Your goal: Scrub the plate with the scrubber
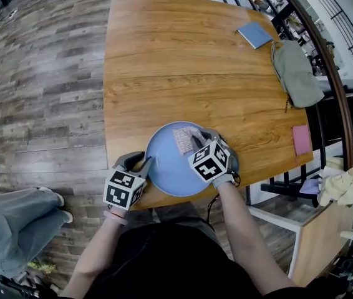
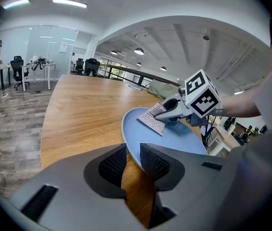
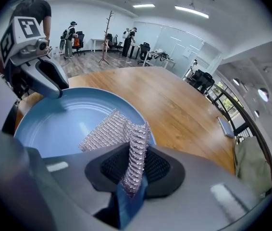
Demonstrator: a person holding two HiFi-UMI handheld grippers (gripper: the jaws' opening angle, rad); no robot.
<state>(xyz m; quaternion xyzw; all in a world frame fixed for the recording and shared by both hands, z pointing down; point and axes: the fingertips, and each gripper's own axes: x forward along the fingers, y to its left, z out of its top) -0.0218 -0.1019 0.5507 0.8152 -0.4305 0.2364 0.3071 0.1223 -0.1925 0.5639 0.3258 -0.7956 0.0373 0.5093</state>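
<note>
Wooden table (image 1: pixel 183 61) with blue plate (image 1: pixel 164 174), notebook (image 1: pixel 254 35), grey pouch (image 1: pixel 296 73)

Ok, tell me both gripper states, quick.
Left gripper: open, around the plate rim.
Right gripper: closed, holding the scrubber.

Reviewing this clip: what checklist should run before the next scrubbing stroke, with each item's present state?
1. The right gripper clamps the silver mesh scrubber: ok.
2. The scrubber lies on the round blue plate: ok.
3. The left gripper clamps the plate rim: not ok; the rim is between jaws that stand apart.
4. The plate sits fully on the wooden table: cannot tell; it is at the near edge.
</note>
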